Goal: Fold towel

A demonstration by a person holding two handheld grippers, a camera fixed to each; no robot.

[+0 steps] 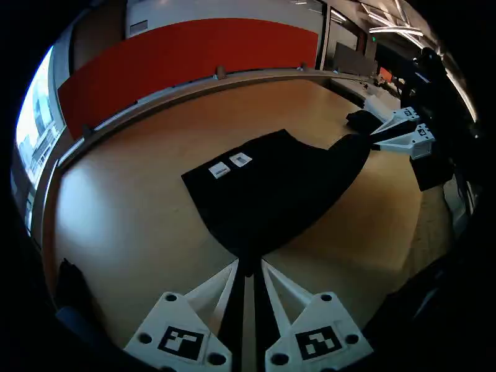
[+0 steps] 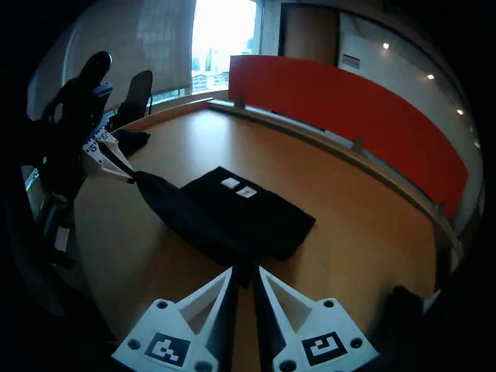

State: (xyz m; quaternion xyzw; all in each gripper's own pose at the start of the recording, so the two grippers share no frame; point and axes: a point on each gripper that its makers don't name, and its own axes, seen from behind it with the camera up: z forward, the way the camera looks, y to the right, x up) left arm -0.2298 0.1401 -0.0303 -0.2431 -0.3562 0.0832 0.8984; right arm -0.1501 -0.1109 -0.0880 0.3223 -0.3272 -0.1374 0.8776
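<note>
Left gripper view: left gripper [image 1: 248,273] jaws clamp a black towel [image 1: 273,180] corner; right gripper [image 2: 246,276] likewise; pinched edges hidden.

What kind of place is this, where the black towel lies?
Probably an office meeting room: a large curved wooden table bearing the black towel, a long red partition panel along its far edge, a black office chair and a bright window.

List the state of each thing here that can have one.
Black towel, partly flat on the table, one edge lifted between the grippers.
Left gripper, shut on one towel corner.
Right gripper, shut on the other corner.
White labels, facing up on the towel.
</note>
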